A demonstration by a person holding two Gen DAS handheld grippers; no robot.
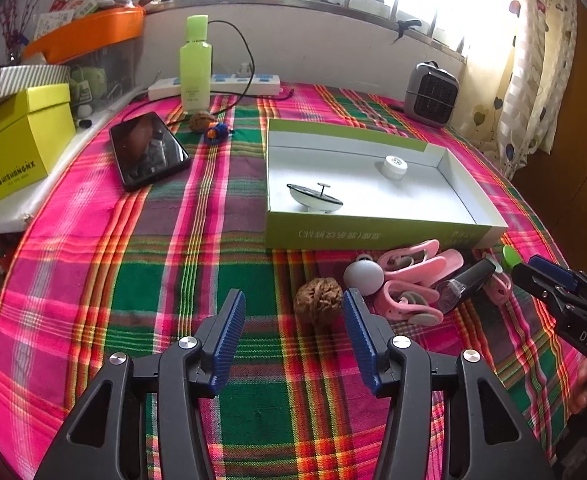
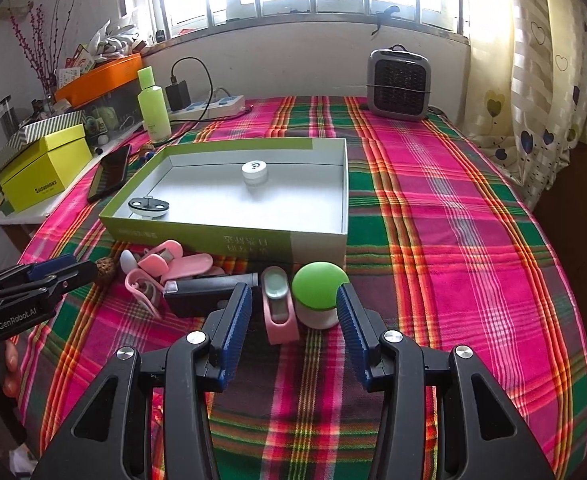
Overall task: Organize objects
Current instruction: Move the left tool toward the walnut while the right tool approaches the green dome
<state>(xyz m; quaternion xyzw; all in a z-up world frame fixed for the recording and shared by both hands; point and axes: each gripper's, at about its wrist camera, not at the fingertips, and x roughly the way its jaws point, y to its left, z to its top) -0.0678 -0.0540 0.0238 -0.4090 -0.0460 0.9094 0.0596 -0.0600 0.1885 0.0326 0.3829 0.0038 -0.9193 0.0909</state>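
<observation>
A shallow green-and-white box (image 1: 377, 236) (image 2: 321, 244) lies on the plaid cloth and holds a white round jar (image 1: 393, 166) (image 2: 254, 173) and a small black-and-white dish (image 1: 313, 199) (image 2: 148, 207). In front of it lie a walnut (image 1: 318, 299) (image 2: 106, 267), a white ball (image 1: 363, 276), pink clips (image 1: 411, 280) (image 2: 161, 264), a black bottle (image 1: 465, 280) (image 2: 201, 296), a pink holder (image 2: 279, 312) and a green-topped mushroom piece (image 2: 319, 294). My left gripper (image 1: 293, 316) is open just before the walnut. My right gripper (image 2: 293, 304) is open, with the pink holder and the green piece between its fingers.
At the back left are a phone (image 1: 147, 150), a green lotion bottle (image 1: 195, 66), a power strip (image 1: 217, 84), a second walnut (image 1: 201, 120) and a yellow box (image 1: 17, 144). A small grey heater (image 1: 431, 94) (image 2: 399, 84) stands at the back. Curtains hang on the right.
</observation>
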